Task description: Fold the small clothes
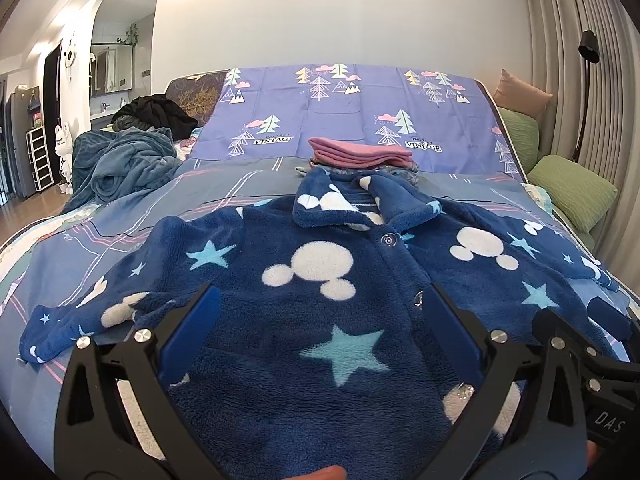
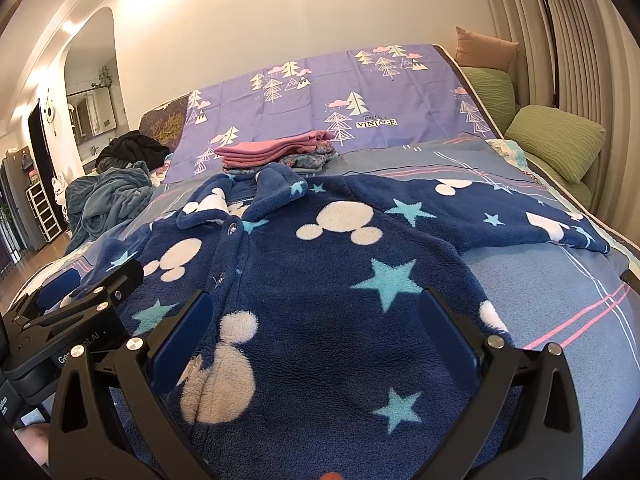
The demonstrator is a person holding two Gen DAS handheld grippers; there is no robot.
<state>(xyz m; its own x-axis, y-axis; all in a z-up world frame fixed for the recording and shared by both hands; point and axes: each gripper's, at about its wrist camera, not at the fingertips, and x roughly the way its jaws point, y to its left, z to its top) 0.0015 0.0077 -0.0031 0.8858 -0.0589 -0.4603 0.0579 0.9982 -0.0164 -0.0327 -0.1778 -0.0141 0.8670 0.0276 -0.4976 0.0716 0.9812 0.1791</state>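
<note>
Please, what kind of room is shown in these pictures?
Most likely a bedroom in a home: a wide bed with patterned sheets, green pillows along its side, and a floor lamp by the wall.

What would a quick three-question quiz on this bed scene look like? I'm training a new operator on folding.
1. True or false: the blue fleece jacket lies spread flat, sleeves out.
2. What sits beyond its collar? A) pink-topped folded stack B) a shoe C) a book
3. Are the left gripper and right gripper open or shut?

Key: 1 true; 2 A; 3 both open, holding nothing.
</note>
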